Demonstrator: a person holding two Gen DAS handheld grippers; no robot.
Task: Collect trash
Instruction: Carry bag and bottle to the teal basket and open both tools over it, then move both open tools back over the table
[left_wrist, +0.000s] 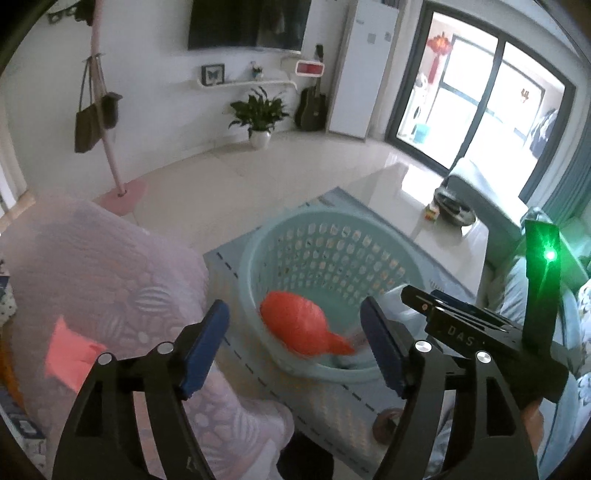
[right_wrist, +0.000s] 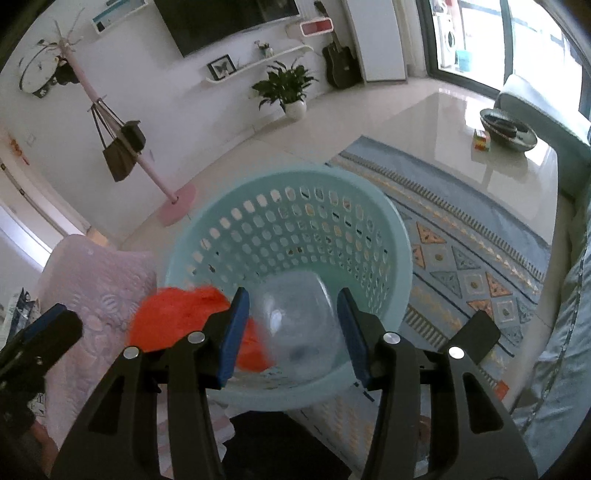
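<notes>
The pale blue basket is standing open-topped, its mouth giving free entry from above. Inside it, an orange bag and a clear plastic container are crowding the near side. A pink cushion is pressing in left of the basket.

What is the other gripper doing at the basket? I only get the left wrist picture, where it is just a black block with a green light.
Observer: The right gripper is open. Past its fingers a clear plastic container shows, blurred, inside the basket, next to the red bag.
Operator: Is the rug plain?
Observer: No. To the basket's right, the rug has rows of triangles and diamonds.
Operator: Anything near the pink pole's top?
Observer: A round white object, perhaps a clock, shows beside the top of the coat stand.
</notes>
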